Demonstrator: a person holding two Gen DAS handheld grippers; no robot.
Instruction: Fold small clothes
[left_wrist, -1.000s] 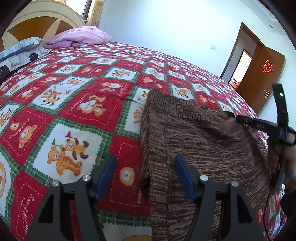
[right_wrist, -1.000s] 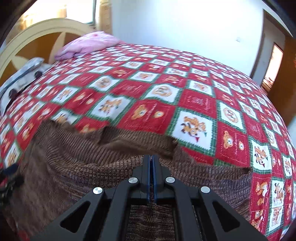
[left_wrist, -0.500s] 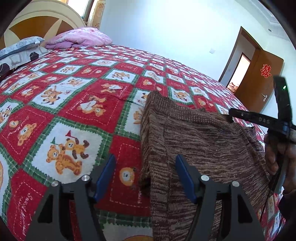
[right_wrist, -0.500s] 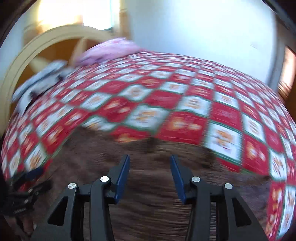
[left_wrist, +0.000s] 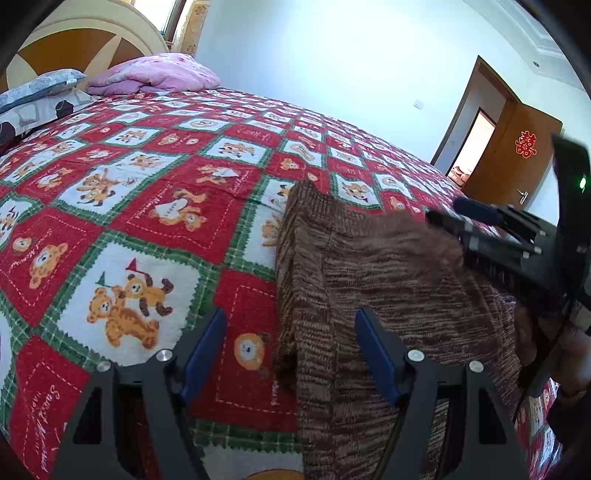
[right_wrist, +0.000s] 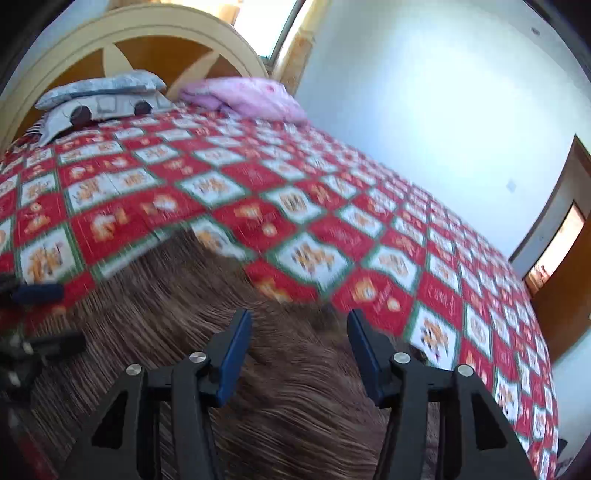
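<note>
A brown knitted garment (left_wrist: 388, 295) lies folded on the red bear-patterned bedspread (left_wrist: 147, 206). My left gripper (left_wrist: 291, 350) is open and empty, its jaws straddling the garment's near left edge. My right gripper (right_wrist: 299, 350) is open and empty, held above the garment (right_wrist: 258, 369), which is blurred there. The right gripper also shows in the left wrist view (left_wrist: 480, 225), over the garment's far right side. The left gripper's fingers (right_wrist: 40, 291) show at the left edge of the right wrist view.
The bedspread (right_wrist: 332, 229) covers a large bed. A pink quilt (left_wrist: 155, 74) and grey pillows (left_wrist: 40, 96) lie by the cream headboard (right_wrist: 122, 40). A wooden door (left_wrist: 517, 158) stands open at the far right.
My right gripper opened and let go of the garment, then lifted and swung away. The garment's raised edge settled. My left gripper stayed open in place.
</note>
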